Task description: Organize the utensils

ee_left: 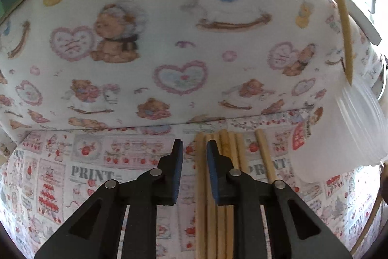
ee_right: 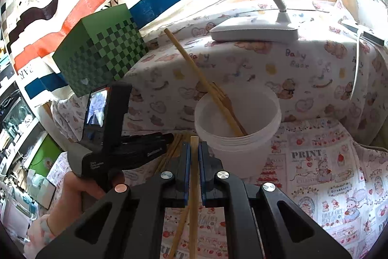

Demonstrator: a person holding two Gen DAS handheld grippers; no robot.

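Two grippers at work, one stick each in question. Right gripper (ee_right: pixel 193 145): jaws clamped on a single wooden stick (ee_right: pixel 193 186), pads pressing both its sides. I hold it near its far end so the short tip clears the pads and the long tail hangs back under my hand. Its long axis runs straight along the jaws, tip pointing ahead toward the cup (ee_right: pixel 238 137), which stands just beyond. Judgement: this line-up suits a tip-first drop over the rim.

Cup contents: one fork (ee_right: pixel 219 98) and one long stick (ee_right: pixel 186 57), both leaning up and to the left out of the rim, working ends down inside.

Left gripper (ee_left: pixel 194 152): jaws narrowly apart, hovering low over the bundle of sticks (ee_left: pixel 225 157) on the desk (ee_left: pixel 84 174). One stick lies in the gap beside the right pad; I cannot confirm the pads press it. The bundle lies flat and roughly parallel, long axes along my jaws, far ends toward the cloth-covered ledge (ee_left: pixel 169 40). Lying parallel, they crowd; taking one alone looks hard. A hand (ee_right: pixel 80 188) carries this gripper.
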